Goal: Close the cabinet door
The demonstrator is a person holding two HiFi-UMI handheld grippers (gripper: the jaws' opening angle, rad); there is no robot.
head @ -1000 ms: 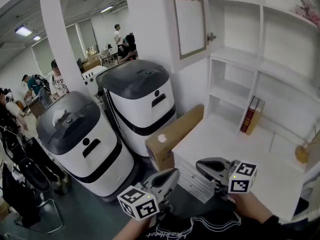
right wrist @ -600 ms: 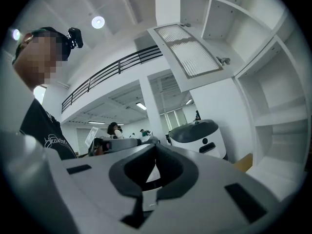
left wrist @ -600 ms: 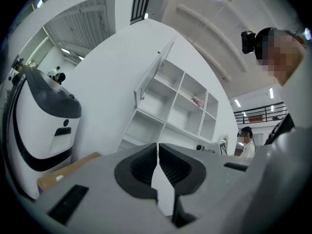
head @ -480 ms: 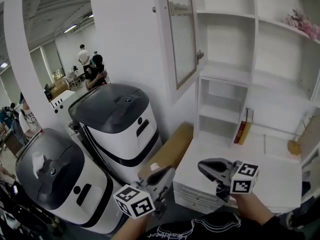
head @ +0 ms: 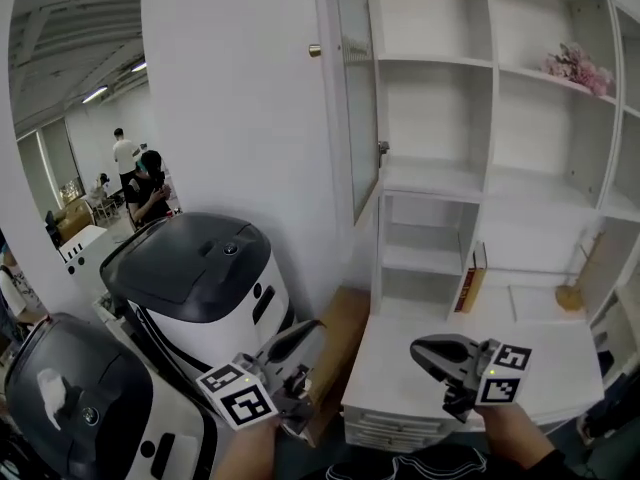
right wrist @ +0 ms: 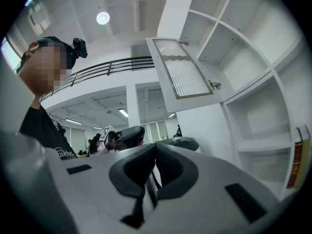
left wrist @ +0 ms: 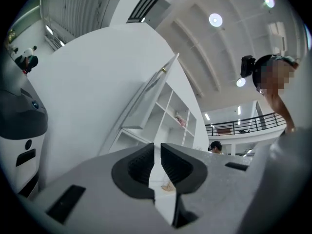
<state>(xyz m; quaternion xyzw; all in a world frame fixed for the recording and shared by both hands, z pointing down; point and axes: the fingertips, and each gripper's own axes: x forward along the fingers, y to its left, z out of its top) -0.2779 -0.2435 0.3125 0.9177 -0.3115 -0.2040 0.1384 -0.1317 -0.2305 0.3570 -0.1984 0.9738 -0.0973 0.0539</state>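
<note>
Fingers of your left gripper (left wrist: 157, 149) were just opening, empty; those of your right gripper (right wrist: 155, 151) met, empty. Ribbed-glass cabinet door (head: 357, 98) stood open; white shelves (head: 432, 180) held a red book (head: 467, 280).

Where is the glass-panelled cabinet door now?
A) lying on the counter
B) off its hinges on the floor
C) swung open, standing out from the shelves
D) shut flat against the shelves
C: the cabinet door stands swung out, leaving the shelves uncovered.

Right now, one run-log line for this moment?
cabinet door: open | left gripper: empty, jaws just opening slightly | right gripper: shut, empty
</note>
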